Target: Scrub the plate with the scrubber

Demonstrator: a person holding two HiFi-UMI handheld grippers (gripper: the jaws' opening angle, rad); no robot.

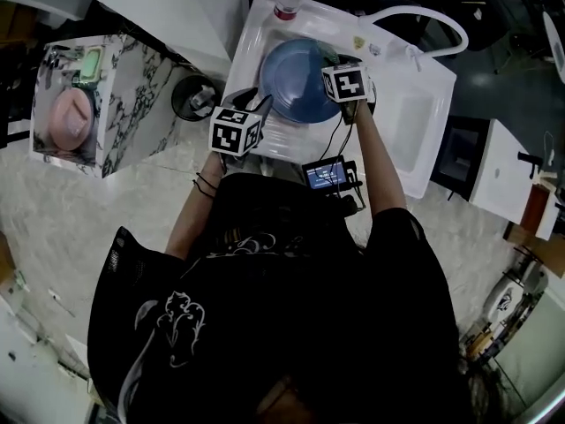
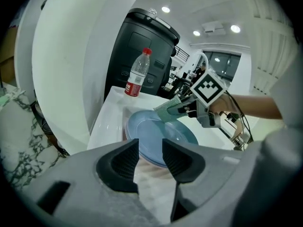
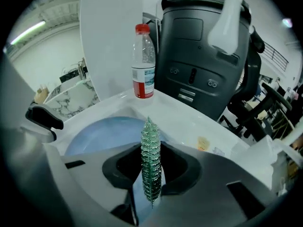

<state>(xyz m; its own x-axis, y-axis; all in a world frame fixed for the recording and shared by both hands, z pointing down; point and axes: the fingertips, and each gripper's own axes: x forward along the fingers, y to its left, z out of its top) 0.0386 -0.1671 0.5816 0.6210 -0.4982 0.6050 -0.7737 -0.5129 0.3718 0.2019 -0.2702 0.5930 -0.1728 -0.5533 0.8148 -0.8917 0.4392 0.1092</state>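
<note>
Over sink (image 1: 415,104), right gripper (image 3: 150,167) pinching scrubber (image 3: 150,138), left gripper (image 2: 150,156) slightly parted, plate (image 2: 154,126) near rim hidden

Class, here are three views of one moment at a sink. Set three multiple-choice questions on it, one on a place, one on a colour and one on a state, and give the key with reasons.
1. Where does the bottle stand?
A. On the sink rim, behind the plate
B. On the floor
C. Lying on the plate

2. What colour is the plate in the sink?
A. White
B. Blue
C. Black

3. What state is the right gripper in?
A. Open and empty
B. Shut on the bottle
C. Shut on the scrubber

Key:
1 A: the right gripper view shows it upright on the white rim beyond the plate.
2 B: the head view and both gripper views show a blue plate.
3 C: the right gripper view shows the green scrubber pinched between the jaws.
</note>
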